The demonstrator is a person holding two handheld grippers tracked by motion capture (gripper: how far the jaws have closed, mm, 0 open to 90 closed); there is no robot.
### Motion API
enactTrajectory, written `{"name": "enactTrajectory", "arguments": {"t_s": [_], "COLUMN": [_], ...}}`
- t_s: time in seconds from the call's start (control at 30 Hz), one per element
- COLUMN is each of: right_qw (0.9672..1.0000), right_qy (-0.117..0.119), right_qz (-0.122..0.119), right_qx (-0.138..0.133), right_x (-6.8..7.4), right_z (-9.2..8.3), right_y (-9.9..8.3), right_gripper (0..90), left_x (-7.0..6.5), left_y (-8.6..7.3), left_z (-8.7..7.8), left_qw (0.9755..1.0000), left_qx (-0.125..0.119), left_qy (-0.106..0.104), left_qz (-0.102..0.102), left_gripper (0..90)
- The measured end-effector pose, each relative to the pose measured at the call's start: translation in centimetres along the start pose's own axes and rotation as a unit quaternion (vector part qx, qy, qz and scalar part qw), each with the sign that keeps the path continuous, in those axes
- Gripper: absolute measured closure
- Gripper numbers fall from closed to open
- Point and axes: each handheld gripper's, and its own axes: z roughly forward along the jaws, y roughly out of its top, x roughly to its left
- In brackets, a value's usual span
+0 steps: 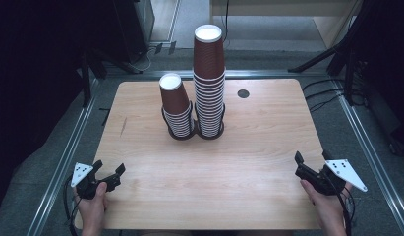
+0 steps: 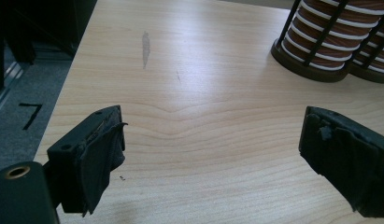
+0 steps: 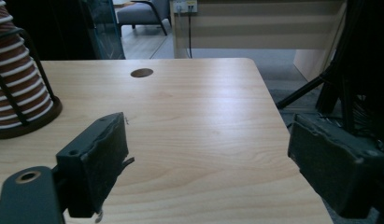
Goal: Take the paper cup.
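Two stacks of brown paper cups stand upside down in black wire holders at the middle back of the table: a short stack (image 1: 176,105) on the left and a tall stack (image 1: 209,81) touching it on the right. The short stack's base (image 2: 320,42) is at the top right of the left gripper view, the tall stack's base (image 3: 17,93) at the left edge of the right gripper view. My left gripper (image 1: 109,170) rests near the table's front left corner, open and empty. Near the front right edge my right gripper (image 1: 312,160) is open and empty too.
The wooden table (image 1: 209,196) has a dark round hole (image 1: 243,93) at the back right and a grey scuff (image 2: 145,46) on its left side. Metal rails run along both sides. Dark stands and cables sit on the floor to the right.
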Motion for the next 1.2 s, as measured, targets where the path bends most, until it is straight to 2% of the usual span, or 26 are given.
{"name": "enactTrajectory", "arguments": {"t_s": [0.43,0.83,0.87,0.9,0.93,1.0,1.07,1.2], "right_qw": [0.9993,0.9977,0.9971,0.9971,0.9964,0.9962,0.9953,0.9949], "right_qy": [0.036,0.067,0.075,0.075,0.082,0.084,0.092,0.094], "right_qz": [-0.005,-0.008,-0.012,-0.012,-0.017,-0.018,-0.019,-0.026], "right_qx": [0.000,-0.007,-0.009,-0.009,-0.014,-0.014,-0.020,-0.025], "right_x": [3.0,5.4,6.2,6.2,6.9,7.1,8.0,8.9], "right_z": [1.5,2.8,3.0,3.0,3.2,3.3,3.7,4.2], "right_y": [2.8,5.5,6.1,6.1,6.6,6.8,7.6,8.1], "right_gripper": [3.2,0.6,0.0,0.0,0.0,0.0,0.0,0.0], "left_x": [0.0,0.1,0.2,0.2,0.2,0.2,0.3,0.4], "left_y": [0.0,0.0,0.0,0.0,0.0,0.1,0.1,0.1], "left_z": [0.0,0.0,-0.1,-0.1,0.0,0.0,0.0,0.1], "left_qw": [1.0000,1.0000,1.0000,1.0000,0.9999,0.9999,0.9999,0.9998], "left_qx": [-0.001,-0.005,-0.005,-0.005,-0.005,-0.005,-0.004,-0.003], "left_qy": [-0.002,-0.005,-0.007,-0.007,-0.008,-0.009,-0.009,-0.009], "left_qz": [-0.001,-0.005,-0.005,-0.005,-0.006,-0.007,-0.011,-0.015], "left_gripper": [7.3,7.3,7.3,7.3,7.3,7.3,7.3,7.3]}}
